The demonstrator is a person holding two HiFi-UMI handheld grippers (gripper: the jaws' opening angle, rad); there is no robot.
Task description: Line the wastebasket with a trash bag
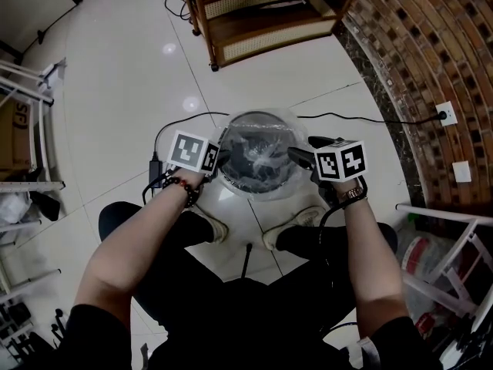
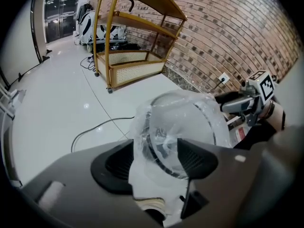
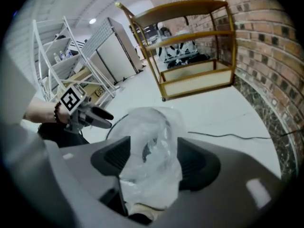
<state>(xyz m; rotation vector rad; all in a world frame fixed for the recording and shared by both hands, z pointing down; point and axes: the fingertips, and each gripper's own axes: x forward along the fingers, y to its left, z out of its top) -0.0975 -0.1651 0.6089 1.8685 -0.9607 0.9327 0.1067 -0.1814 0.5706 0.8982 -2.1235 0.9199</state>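
Head view: bagged wastebasket (image 1: 260, 116) between left tongs (image 1: 222, 154) and right tongs (image 1: 302, 151), both apart

Bright overhead light; glare spots on glossy white tiled floor (image 1: 123, 75) beyond left gripper (image 1: 222, 154). Gripper views fisheye-warped, corners black.

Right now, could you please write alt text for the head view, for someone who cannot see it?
From above, a person holds the left gripper and right gripper at opposite sides of a round wastebasket lined with a clear trash bag, on white tiles.
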